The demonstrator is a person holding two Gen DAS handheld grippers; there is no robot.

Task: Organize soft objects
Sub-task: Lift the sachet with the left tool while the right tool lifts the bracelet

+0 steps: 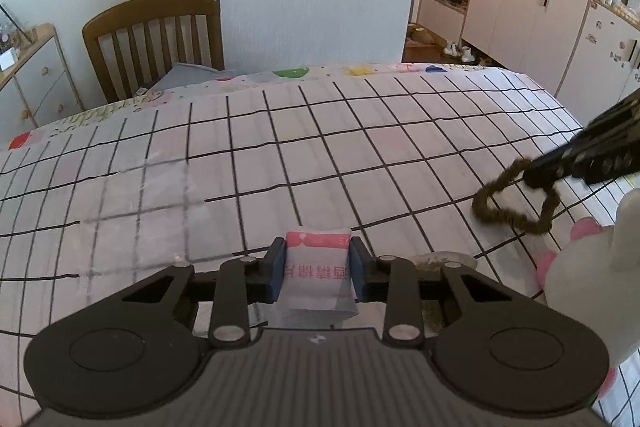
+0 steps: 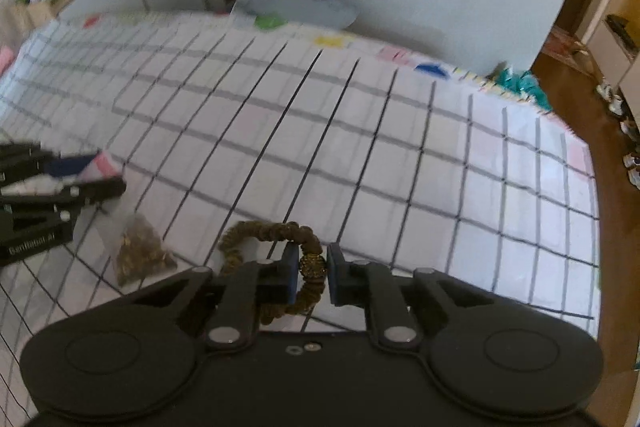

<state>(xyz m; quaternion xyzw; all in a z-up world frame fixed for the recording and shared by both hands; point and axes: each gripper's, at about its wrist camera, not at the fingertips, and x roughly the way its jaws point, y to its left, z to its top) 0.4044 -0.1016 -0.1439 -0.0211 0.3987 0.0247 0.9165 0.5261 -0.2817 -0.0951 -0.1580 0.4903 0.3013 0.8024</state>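
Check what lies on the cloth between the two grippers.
A small clear bag of brown bits lies between the left gripper and the right gripper, seen in the right wrist view.

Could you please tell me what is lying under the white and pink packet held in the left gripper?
Under the packet only the checked tablecloth shows. The left gripper covers the cloth right beneath the packet's lower end.

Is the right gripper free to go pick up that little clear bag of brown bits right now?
Probably not: the right gripper is shut on the brown scrunchie; the bag lies unobstructed nearby.
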